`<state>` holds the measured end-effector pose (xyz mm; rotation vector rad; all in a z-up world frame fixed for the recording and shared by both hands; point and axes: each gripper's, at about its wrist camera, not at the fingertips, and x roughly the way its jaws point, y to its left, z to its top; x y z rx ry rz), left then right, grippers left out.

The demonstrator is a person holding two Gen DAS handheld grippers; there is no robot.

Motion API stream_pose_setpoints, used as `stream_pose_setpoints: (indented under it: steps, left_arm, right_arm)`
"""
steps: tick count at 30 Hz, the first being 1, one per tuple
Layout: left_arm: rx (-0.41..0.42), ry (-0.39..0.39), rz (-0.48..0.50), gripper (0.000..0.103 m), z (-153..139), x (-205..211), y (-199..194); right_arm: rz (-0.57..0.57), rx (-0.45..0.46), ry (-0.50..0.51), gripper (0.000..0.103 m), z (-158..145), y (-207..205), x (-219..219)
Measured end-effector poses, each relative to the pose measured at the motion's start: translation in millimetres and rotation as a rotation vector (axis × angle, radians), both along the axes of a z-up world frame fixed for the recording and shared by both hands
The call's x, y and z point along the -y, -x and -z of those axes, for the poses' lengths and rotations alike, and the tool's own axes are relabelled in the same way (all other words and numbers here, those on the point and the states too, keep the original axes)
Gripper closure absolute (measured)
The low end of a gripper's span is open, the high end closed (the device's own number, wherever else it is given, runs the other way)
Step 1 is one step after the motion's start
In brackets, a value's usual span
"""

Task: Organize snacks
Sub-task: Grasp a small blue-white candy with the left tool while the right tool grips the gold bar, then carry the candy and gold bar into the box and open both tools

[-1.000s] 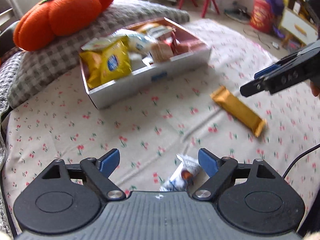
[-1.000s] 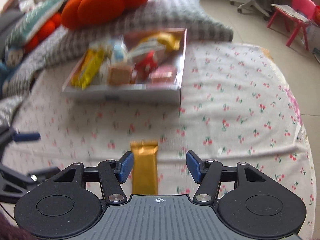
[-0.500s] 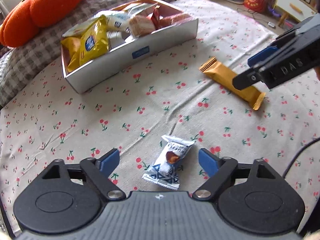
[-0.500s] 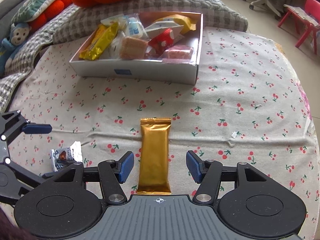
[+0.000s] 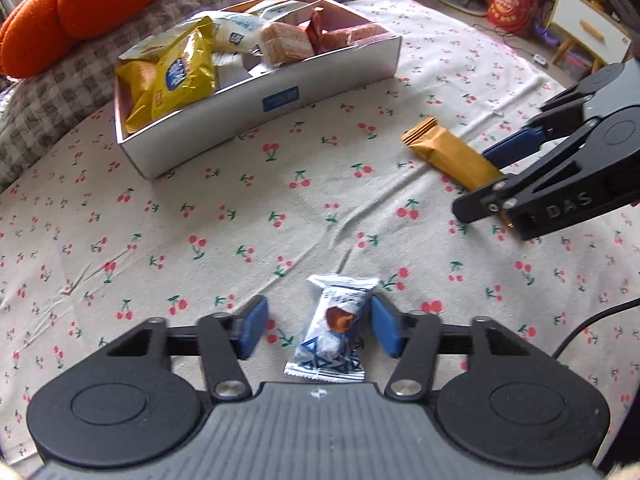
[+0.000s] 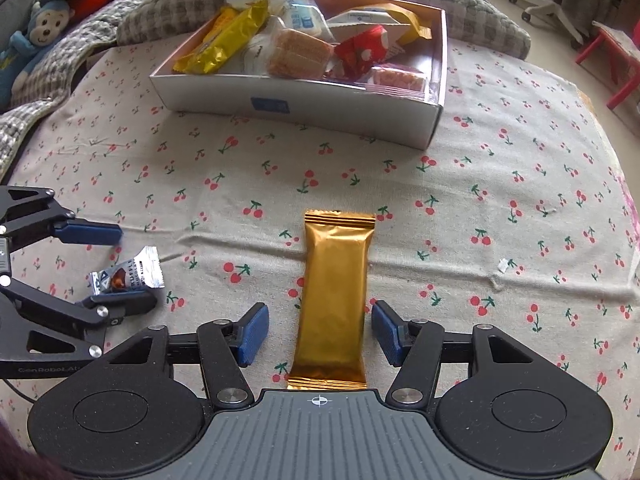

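A: Were the left gripper (image 5: 318,330) and right gripper (image 6: 318,334) gripping?

B: Both had just been closing; neither squeezed yet. The white candy packet (image 5: 334,330) and gold bar (image 6: 334,292) lay between pads, near ends hidden.

A: The box (image 6: 304,102)?

B: Beyond, on the cherry-print cloth (image 6: 520,200).

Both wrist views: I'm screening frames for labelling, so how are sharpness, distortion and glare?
Left wrist view: soft motion blur on the snack box; fisheye bends its front wall. Right wrist view: sharper; the gold bar shows foil sheen but stays readable; the cherry-print cloth curves toward the edges. Daylight is even in both.
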<state>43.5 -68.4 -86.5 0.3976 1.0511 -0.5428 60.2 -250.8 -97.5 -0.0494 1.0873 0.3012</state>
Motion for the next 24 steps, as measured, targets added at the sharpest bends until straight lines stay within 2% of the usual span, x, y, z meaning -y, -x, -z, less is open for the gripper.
stream_pose_setpoints:
  steps: [1, 2, 5, 12, 24]
  left_arm:
    - [-0.003, 0.007, 0.008, 0.066, -0.4, 0.9, 0.4]
    - [0.000, 0.008, 0.014, 0.075, -0.3, 2.4, 0.7]
    - [0.022, -0.007, 0.033, 0.082, 0.0, 6.6, 3.2]
    - [0.038, -0.015, 0.027, 0.084, -0.9, 6.4, 2.3]
    - [0.032, 0.056, -0.047, 0.084, -12.2, -5.0, -12.2]
  right_arm:
    - [-0.002, 0.004, -0.002, 0.069, -0.6, -0.1, -1.0]
    - [-0.002, 0.005, -0.010, 0.075, -1.4, -0.3, -1.4]
    - [0.006, 0.014, -0.023, 0.076, -2.5, -1.3, -5.3]
    - [0.047, 0.056, -0.081, 0.076, -17.4, -6.1, -3.1]
    - [0.165, 0.066, -0.187, 0.076, -29.1, -24.6, 27.3]
